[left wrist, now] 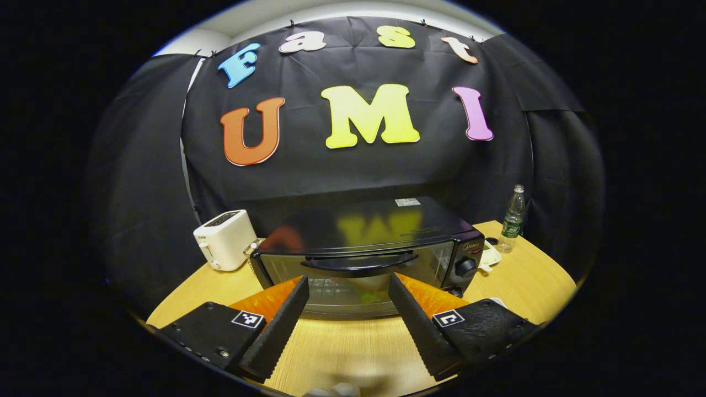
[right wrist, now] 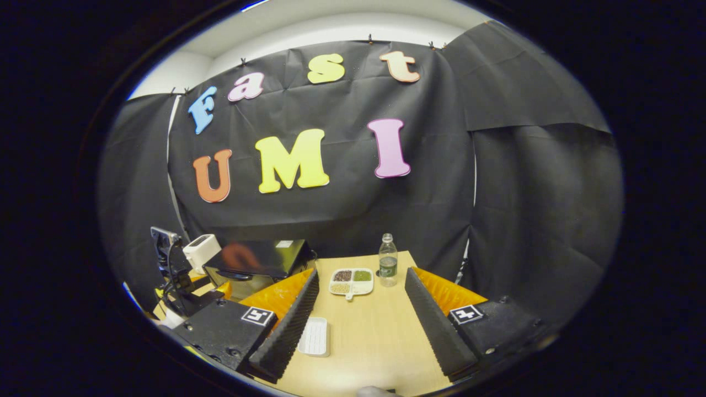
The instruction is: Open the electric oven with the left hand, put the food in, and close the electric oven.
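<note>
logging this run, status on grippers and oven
Left gripper open, facing oven handle. Right gripper open, empty. Door shut. Path clear.

Right gripper [right wrist: 361, 286] was open above the wooden table [right wrist: 375, 336], gripping nothing. Divided food dish [right wrist: 352, 282] sat just beside a water bottle [right wrist: 388, 260]. White tray [right wrist: 315, 336] near its left finger. Oven [right wrist: 259, 262] shut, far left, toaster [right wrist: 201, 251] behind.

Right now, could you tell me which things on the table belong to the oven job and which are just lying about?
Job: electric oven, its door handle, divided food dish, left gripper, right gripper.
Lying about: toaster, water bottle, white ridged tray.
</note>
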The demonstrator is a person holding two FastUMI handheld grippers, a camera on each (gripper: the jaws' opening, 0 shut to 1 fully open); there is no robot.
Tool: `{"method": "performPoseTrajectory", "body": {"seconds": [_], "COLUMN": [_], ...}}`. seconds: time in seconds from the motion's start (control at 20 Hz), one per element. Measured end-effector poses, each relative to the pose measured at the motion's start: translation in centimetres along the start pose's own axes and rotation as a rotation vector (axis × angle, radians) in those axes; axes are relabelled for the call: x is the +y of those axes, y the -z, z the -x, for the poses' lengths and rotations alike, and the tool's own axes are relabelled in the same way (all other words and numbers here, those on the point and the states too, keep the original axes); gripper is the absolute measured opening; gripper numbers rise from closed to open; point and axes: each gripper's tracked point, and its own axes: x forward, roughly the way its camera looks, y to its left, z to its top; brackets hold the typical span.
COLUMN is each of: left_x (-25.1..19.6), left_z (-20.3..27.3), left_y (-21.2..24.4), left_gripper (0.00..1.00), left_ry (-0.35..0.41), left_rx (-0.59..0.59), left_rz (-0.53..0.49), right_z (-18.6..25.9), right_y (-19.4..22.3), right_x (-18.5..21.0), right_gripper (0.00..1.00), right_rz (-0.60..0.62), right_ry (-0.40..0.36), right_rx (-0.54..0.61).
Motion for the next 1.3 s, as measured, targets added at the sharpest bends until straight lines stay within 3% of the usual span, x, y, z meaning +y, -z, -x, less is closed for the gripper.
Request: {"method": "performPoseTrajectory", "body": {"seconds": [0.7,1.3], "left_x": [2.7,6.9], "left_z": [16.2,22.6], "left_y": [-13.4,-18.1], "left_gripper": [0.95,0.95], "left_ry": [0.061,0.01], "left_rx": [-0.206,-0.295], "left_rz": [0.099,0.091], "right_z": [4.8,9.2], "right_y": [-5.6,-6.5], "right_x": [8.0,10.3], "right_gripper": [0.89,0.89], "right_rz": [0.053,0.083], "right_ry": [-0.093,-0.046], "right_rx": [-0.131,-0.196]}}
